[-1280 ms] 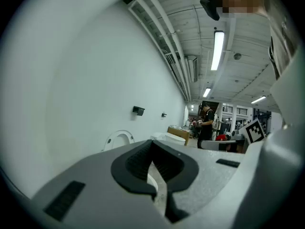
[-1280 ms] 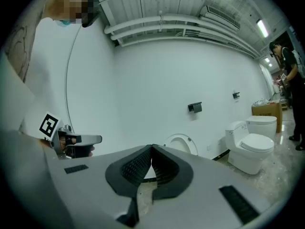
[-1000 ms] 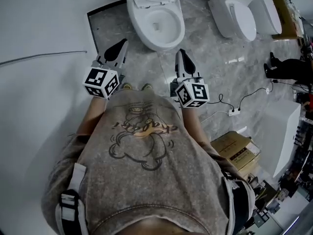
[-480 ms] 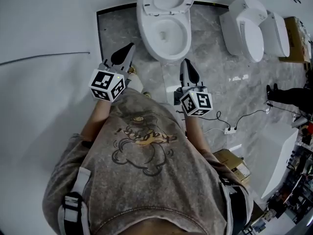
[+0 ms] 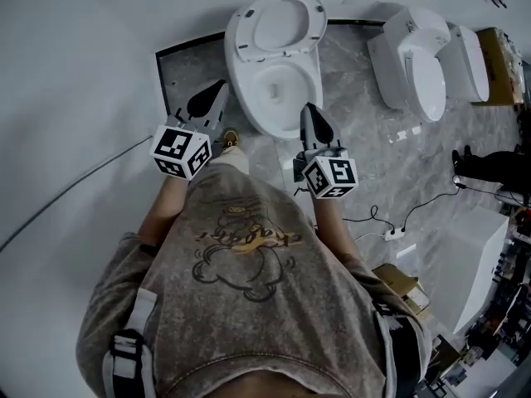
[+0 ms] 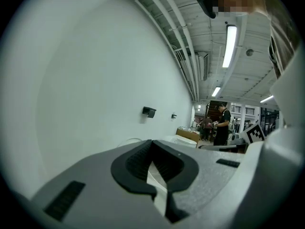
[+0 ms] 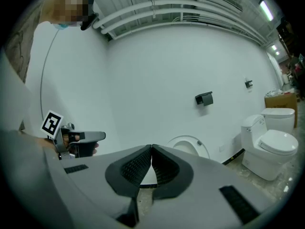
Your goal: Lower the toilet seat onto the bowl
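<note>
The person's grey printed shirt (image 5: 241,280) fills the near part of the head view, with both arms held forward. The left tool (image 5: 217,87) has its jaws pressed together with nothing between them. The right tool (image 5: 309,108) is the same, jaws closed and empty. Neither touches the toilet. In the head view the left tip lies just beside the left rim of the bowl (image 5: 241,98), and the right tip lies over its front right edge. Open grey floor (image 5: 365,164) runs between and to the right of the tools.

Half a second ago the bowl sat higher in the head view and clear of both tips. The tools have now drawn in to its sides, and one shoe (image 5: 233,139) shows near the bowl's foot. The toilet seat (image 5: 282,23) stays raised behind the bowl, not lowered onto it.

The floor is grey marble tile, edged by a dark strip where it meets a white surface (image 5: 66,98) on the left, which a thin cable (image 5: 75,189) crosses. To the right, well apart, stand a second toilet (image 5: 415,65) and a third (image 5: 465,52). A power strip (image 5: 390,233) with cords lies on the tile, near a cardboard box (image 5: 402,280). A small dark fixture (image 7: 204,98) sits on the white wall beyond.
</note>
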Demonstrator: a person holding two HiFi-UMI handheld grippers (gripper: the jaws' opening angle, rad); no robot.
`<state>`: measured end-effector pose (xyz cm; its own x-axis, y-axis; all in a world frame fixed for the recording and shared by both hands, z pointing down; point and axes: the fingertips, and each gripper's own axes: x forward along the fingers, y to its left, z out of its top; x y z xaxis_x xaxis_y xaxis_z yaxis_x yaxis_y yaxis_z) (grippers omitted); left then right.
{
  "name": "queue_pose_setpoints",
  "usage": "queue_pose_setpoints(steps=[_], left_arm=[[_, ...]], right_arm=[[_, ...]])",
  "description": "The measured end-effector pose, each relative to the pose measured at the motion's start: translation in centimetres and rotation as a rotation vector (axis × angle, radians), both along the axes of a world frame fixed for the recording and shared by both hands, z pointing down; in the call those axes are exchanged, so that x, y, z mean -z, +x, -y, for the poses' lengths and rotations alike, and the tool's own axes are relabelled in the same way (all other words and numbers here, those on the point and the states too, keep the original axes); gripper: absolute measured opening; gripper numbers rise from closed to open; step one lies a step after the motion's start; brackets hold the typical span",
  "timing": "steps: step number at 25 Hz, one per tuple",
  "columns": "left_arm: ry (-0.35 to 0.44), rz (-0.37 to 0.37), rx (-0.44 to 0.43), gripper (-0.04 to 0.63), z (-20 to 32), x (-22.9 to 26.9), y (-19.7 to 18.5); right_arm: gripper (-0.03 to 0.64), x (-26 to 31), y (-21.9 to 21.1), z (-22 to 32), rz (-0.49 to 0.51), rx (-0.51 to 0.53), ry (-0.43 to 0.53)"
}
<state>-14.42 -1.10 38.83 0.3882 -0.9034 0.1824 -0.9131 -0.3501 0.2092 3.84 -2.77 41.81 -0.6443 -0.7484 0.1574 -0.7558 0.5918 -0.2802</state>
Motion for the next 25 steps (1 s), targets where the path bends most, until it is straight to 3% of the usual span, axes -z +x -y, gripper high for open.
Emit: queue_pose_setpoints(steps=[8, 13, 20, 25], left_arm=[[0.013, 0.016, -0.089, 0.009, 9.3, 2.3, -2.6], [0.030, -0.001, -0.116, 0.009, 10.9, 2.4, -2.0], [0.060, -0.010, -0.084, 0.014, 12.4, 2.4, -1.4], [0.071, -0.005, -0.061, 0.166, 14.0, 2.2, -1.2]], right_arm=[[0.027, 2.8, -2.6, 8.0, 0.002, -0.085, 0.020], [0.027, 2.8, -1.6, 8.8, -0.020, -0.123, 0.021], [0.027, 2.6, -0.2, 10.3, -0.018, -0.135, 0.031], [0.026, 2.6, 0.2, 11.3, -0.017, -0.125, 0.040]])
